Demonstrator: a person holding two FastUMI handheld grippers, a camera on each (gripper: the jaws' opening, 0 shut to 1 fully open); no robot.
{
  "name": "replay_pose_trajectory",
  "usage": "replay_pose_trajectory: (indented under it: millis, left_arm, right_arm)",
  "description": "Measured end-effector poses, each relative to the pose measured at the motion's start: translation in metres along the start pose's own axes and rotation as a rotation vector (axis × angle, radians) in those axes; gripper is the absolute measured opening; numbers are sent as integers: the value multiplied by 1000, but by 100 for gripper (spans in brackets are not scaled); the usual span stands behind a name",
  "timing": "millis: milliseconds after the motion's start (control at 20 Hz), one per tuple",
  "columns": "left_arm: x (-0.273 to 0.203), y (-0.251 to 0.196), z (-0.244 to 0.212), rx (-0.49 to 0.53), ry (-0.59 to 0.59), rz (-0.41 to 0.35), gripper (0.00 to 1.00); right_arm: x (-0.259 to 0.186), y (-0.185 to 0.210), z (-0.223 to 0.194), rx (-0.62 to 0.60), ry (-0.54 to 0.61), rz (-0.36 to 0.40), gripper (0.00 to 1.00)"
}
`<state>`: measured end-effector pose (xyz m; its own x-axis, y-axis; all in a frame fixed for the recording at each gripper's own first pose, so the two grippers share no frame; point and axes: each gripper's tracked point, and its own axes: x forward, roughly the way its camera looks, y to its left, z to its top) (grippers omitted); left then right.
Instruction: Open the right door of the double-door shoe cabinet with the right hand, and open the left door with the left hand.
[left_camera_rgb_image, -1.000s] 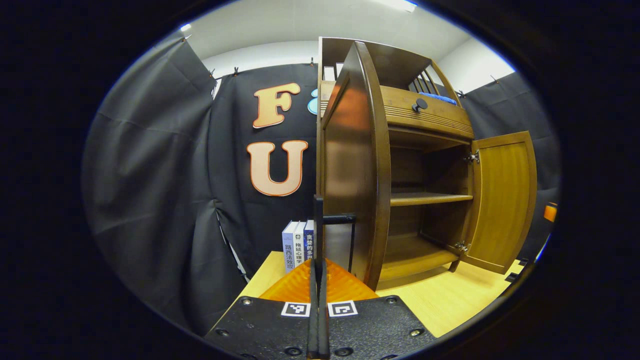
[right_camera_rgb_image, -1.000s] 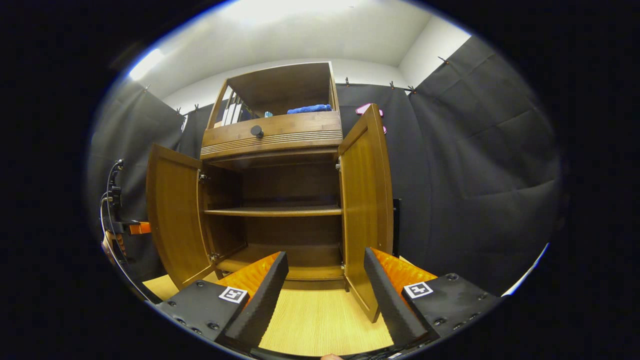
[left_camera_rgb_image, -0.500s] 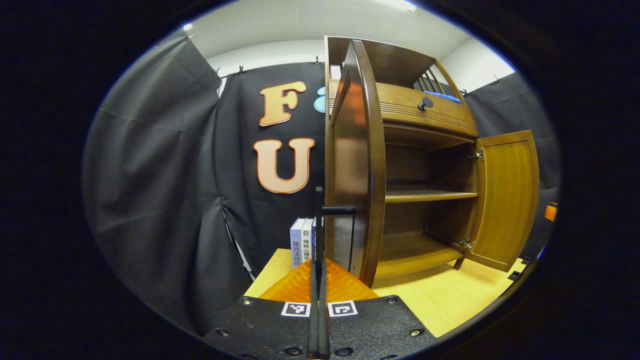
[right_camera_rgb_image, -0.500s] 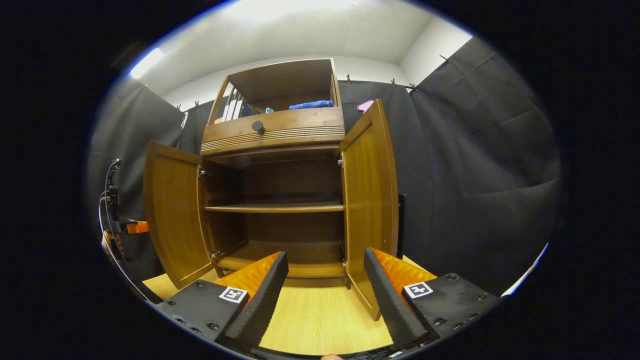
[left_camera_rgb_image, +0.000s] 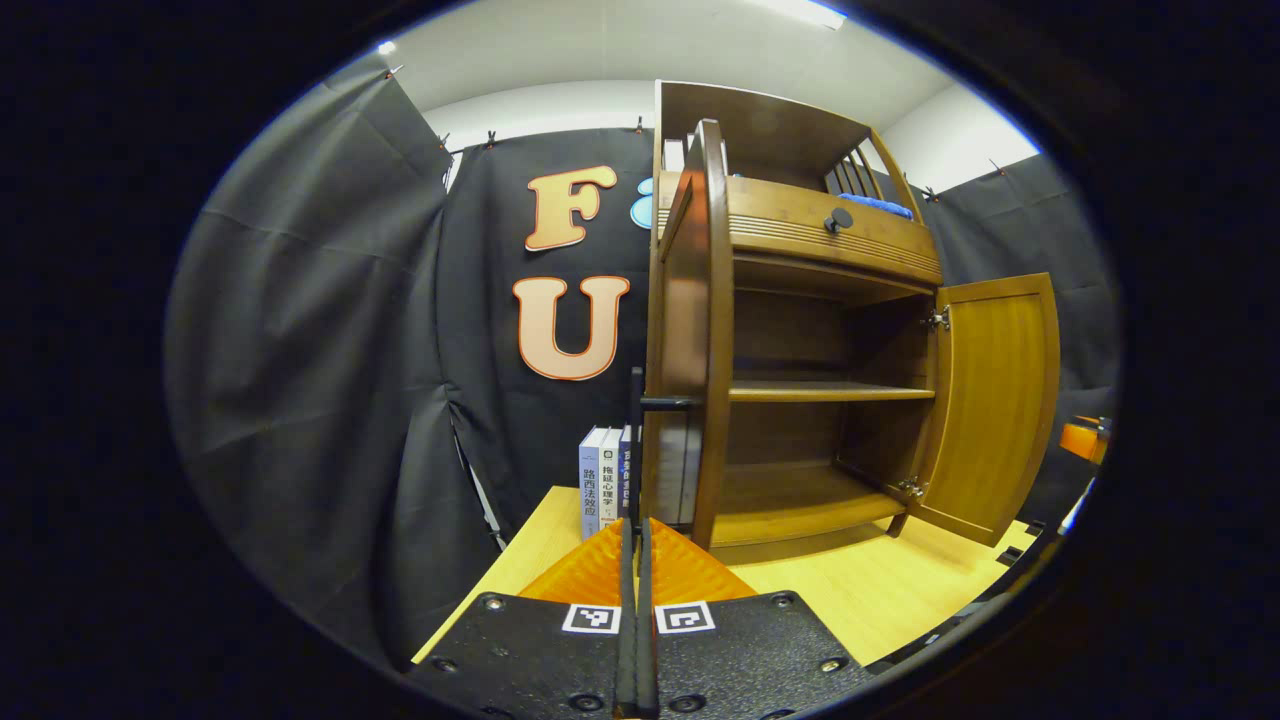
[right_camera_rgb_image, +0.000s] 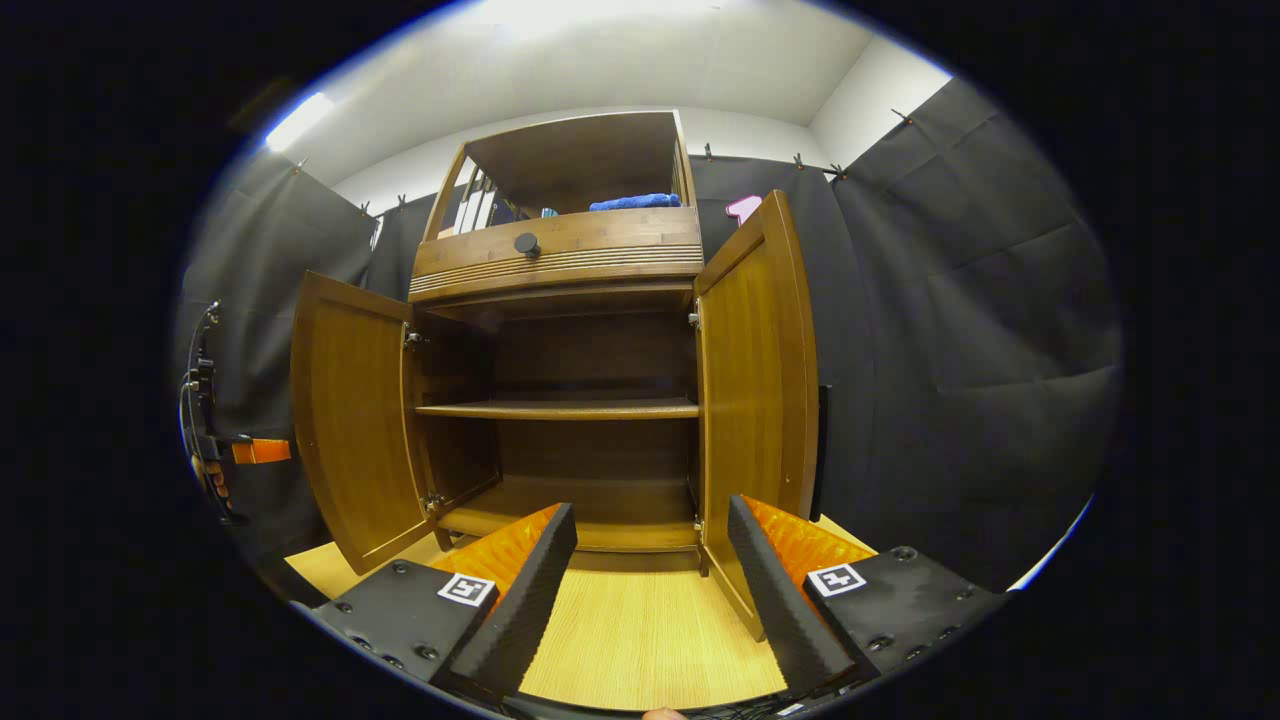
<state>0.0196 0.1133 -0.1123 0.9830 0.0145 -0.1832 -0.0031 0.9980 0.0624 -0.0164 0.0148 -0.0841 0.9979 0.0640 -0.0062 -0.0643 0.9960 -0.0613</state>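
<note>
Found shoe cabinet (right_camera_rgb_image: 560, 250) on wooden tabletop (right_camera_rgb_image: 640, 640) with left door (right_camera_rgb_image: 350, 420) and right door (right_camera_rgb_image: 755, 370) both swung open. Noted left gripper (left_camera_rgb_image: 636, 528) clamped on left door's black handle (left_camera_rgb_image: 636, 420). Noted right gripper (right_camera_rgb_image: 652, 510) spread apart before cabinet, holding nothing.

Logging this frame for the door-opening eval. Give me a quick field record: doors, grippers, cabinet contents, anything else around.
left door: open, swung wide
right door: open
left gripper: shut on the left door's handle, gripper at
right gripper: open, off the doors, holding nothing
lower compartment: one shelf, nothing seen on it
drawer: shut, round knob
top shelf: blue cloth
beside cabinet: books standing on the tabletop
</note>
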Motion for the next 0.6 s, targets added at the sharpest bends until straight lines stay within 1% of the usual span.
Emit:
replay_pose_trajectory:
  millis: [100,150,200,250,300,350,400,450,500,600]
  left_arm:
    - [-11,-10,8,3,-8,-2,0]
    - [-16,-15,12,4,-14,-6,0]
    - [-20,-22,16,7,-20,-14,0]
    - [-23,-26,20,11,-25,-18,0]
    - [-27,-30,24,13,-31,-24,0]
    - [-31,-35,27,12,-33,-26,3]
    - [-34,-39,28,12,-33,-27,6]
    - [-36,-45,31,13,-34,-35,3]
    - [-41,-50,34,17,-39,-38,4]
    - [-47,-53,42,33,-54,-27,10]
  right_arm:
    - [1,1,-2,-3,3,3,90]
    - [1,1,-3,-4,5,3,98]
    - [0,2,-3,-5,7,4,98]
    - [0,1,-2,-4,7,5,90]
    - [0,0,-2,-3,6,5,90]
    - [0,-2,-2,-3,5,2,90]
    - [0,-3,-1,-3,5,-2,98]
    - [0,-5,-1,-3,5,-3,90]
    - [-1,-6,-1,-3,5,-4,90]
    - [-3,-10,1,-5,2,-9,90]
